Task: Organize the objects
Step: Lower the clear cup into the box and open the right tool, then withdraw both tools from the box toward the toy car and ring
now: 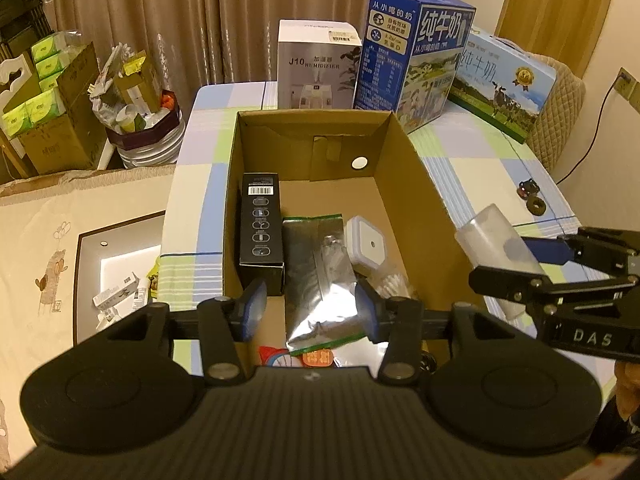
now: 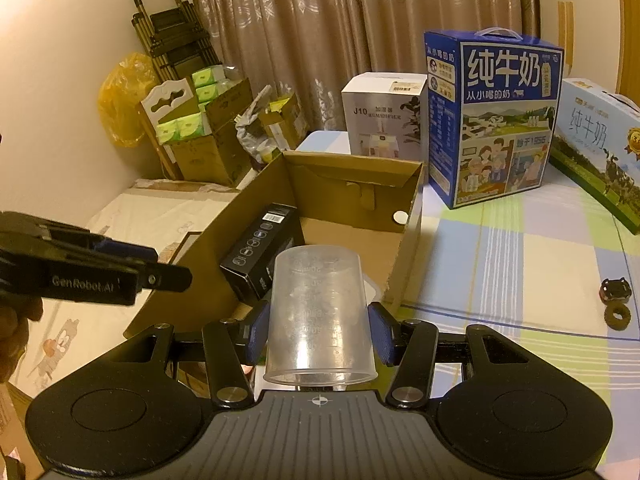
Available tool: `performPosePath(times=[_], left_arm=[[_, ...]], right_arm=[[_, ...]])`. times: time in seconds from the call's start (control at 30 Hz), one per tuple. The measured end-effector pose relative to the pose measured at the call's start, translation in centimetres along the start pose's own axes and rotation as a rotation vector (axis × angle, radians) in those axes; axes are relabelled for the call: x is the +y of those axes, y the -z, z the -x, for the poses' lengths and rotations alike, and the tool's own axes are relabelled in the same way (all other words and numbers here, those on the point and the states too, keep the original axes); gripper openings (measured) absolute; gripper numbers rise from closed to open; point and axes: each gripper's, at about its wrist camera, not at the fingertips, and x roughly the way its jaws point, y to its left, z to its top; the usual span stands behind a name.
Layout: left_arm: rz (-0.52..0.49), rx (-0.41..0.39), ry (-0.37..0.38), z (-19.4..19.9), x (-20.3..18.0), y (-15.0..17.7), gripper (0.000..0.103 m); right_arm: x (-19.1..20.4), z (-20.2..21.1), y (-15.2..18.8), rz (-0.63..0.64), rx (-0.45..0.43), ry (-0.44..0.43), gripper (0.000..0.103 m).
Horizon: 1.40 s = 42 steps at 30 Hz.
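Observation:
An open cardboard box point(image 1: 404, 184) stands on the checked tablecloth; it also shows in the right wrist view point(image 2: 404, 256). Inside it lie a black carton point(image 1: 260, 228), a silver zip bag point(image 1: 320, 280) and a small white square container point(image 1: 366, 246). My left gripper point(image 1: 310, 308) is open and empty above the box's near end. My right gripper point(image 2: 320, 334) is shut on a clear plastic measuring cup point(image 2: 320, 316), held upside down beside the box's right wall; the cup also shows in the left wrist view point(image 1: 496, 240).
A white humidifier box point(image 1: 316, 68), a blue milk carton point(image 1: 412, 52) and a flat milk box point(image 1: 504, 84) stand behind the cardboard box. Small dark ring-shaped items point(image 2: 616, 300) lie on the cloth at right. Cartons and bags crowd the floor at left point(image 1: 60, 100).

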Motion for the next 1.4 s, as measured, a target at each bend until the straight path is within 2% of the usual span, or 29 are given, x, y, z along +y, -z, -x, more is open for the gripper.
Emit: performPosePath(times=[0.27,0.43,0.63,0.67,0.7,0.73,0.8,0.87,1.4], left_arm=[[0.002,0.002,-0.011,-0.1,0.5,0.4,0.052],[0.012,0.001,-0.017,-0.1,0.9,0.6,0.065],[0.02,0.002,-0.018,-0.4,1.2,0.8,0.072],[0.021,0.002,-0.02,-0.4,1.3,0.9,0.074],[0.022,0.001,-0.021,-0.4,1.3,1.0,0.076],[0.021,0.0,-0.021,-0.3,1.3,1.1,0.077],[0.022,-0.001,-0.021,-0.3,1.3,1.0,0.083],[0.022,-0.008,-0.023,-0.1,1.3,1.3,0.084],[0.054,-0.055,-0.025,2.3,-1.5,4.7,0.098]], right_arm=[[0.4,-0.4,-0.2,-0.013,0.002,-0.005,0.049],[0.1,-0.8,-0.6,-0.04,0.003,-0.019,0.049],[-0.5,-1.3,-1.3,-0.104,-0.024,-0.051,0.05],[-0.7,-1.4,-1.3,-0.121,-0.039,-0.075,0.053],[-0.9,-1.3,-1.4,-0.133,-0.057,-0.079,0.065],[-1.0,-1.1,-1.5,-0.143,-0.077,-0.07,0.07],[-1.4,-0.7,-1.5,-0.165,-0.107,-0.069,0.072],[-1.9,-0.4,-1.5,-0.191,-0.1,-0.071,0.072],[-4.3,3.4,3.4,-0.272,-0.048,-0.015,0.072]])
